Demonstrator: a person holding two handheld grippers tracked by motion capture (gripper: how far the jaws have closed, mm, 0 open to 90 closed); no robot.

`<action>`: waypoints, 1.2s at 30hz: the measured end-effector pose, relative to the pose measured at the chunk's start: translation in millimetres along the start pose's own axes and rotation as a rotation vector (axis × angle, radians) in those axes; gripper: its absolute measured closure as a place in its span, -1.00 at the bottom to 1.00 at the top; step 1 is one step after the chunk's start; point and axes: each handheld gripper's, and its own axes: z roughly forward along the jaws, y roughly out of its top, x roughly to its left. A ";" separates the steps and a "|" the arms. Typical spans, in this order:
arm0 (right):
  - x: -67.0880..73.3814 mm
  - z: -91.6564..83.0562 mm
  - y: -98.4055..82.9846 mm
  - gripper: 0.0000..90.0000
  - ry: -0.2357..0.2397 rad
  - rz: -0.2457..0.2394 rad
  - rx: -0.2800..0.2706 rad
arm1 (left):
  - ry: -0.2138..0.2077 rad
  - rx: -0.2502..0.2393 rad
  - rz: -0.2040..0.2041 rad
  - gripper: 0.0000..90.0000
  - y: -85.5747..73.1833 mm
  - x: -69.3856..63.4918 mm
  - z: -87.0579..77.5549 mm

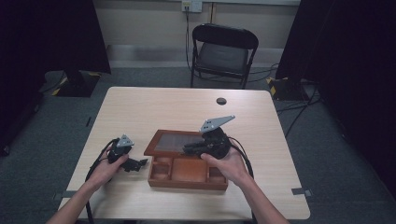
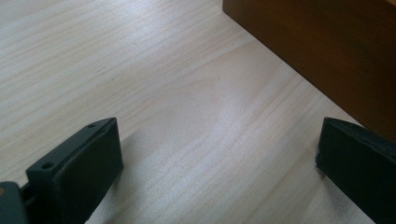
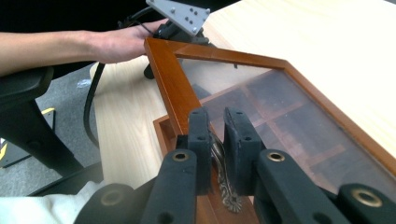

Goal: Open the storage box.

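Note:
A brown wooden box (image 1: 187, 179) with several compartments sits near the table's front. Its glass-paned lid (image 1: 173, 142) is lifted part way, hinged at the far side. My right gripper (image 1: 187, 150) is shut on the ornate metal handle (image 3: 225, 184) at the lid's front edge, with the jaws (image 3: 217, 140) pinching it. The lid frame (image 3: 170, 79) runs away from the jaws. My left gripper (image 1: 141, 163) rests low on the table just left of the box, open with nothing between its fingers (image 2: 79, 172). The box's side wall (image 2: 327, 51) is close ahead of it.
The light wooden table (image 1: 187, 109) has a small dark round hole (image 1: 221, 101) near its far edge. A black folding chair (image 1: 223, 51) stands behind the table. Cables trail from both grippers toward the front edge. Dark curtains hang on both sides.

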 end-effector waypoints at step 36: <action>-7.3 -7.4 16.8 0.83 -0.030 0.009 -0.030 | 0.001 0.006 0.009 -1.00 0.1 0.5 -0.4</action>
